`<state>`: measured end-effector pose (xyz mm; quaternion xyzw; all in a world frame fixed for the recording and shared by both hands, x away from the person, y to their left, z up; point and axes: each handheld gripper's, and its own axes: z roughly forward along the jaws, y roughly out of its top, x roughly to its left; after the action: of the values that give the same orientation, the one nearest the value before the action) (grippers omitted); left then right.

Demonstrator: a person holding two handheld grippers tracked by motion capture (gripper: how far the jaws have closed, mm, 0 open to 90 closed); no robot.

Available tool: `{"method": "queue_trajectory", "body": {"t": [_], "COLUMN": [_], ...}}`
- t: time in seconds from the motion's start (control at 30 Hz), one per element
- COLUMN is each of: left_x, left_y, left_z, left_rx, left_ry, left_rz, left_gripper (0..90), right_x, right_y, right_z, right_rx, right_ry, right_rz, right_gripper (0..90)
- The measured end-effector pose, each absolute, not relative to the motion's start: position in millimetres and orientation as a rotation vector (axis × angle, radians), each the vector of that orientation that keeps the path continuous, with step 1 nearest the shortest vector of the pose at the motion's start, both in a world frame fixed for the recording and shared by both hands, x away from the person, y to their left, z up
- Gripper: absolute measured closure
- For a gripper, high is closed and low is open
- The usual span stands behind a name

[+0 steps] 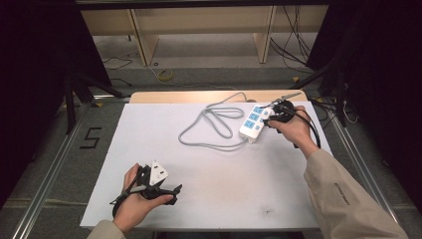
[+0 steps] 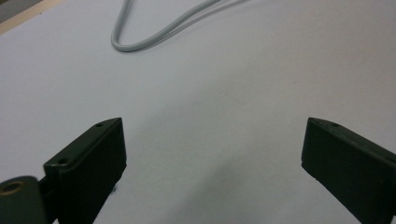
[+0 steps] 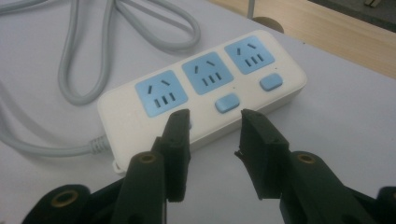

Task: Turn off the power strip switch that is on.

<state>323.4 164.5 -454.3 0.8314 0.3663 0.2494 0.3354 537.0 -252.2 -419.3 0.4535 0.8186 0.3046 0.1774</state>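
The white plastic power strip with three blue sockets lies at the far right of the white tabletop; the right tongs stand apart at its near edge, gripping nothing. Approach squarely, clear of the grey cable. The left tongs hang wide apart, well away

You have white rectangular sheet spread over light wooden tabletop, bare strip of wood showing along far edge. Your floor left of table carries black tape mark shaped like figure five. Beyond table you see pale wooden shelf frame, uprights standing on grey floor. Yellow coiled cable lies near left upright. Black cables hang and trail at right, by dark stand legs
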Motion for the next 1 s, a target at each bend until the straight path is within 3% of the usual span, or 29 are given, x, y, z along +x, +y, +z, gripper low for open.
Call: {"method": "queue_trajectory", "body": {"t": [0.53,1.0], "left_x": [323.6,323.6], "left_y": [164.6,164.3], "left_z": [-454.8,-455.0], "left_rx": [2.167,2.159], "left_ry": [0.959,0.966], "left_rz": [0.650,0.652], "left_gripper": [6.1,6.1], "right_x": [507.5,475.2], "right_y": [-256.0,-265.0], "right_z": [-416.9,-416.5], "right_rx": [1.255,1.230], "right_ry": [2.320,2.314], "right_rz": [0.931,0.991], "right_gripper": [44.2,36.9]}}
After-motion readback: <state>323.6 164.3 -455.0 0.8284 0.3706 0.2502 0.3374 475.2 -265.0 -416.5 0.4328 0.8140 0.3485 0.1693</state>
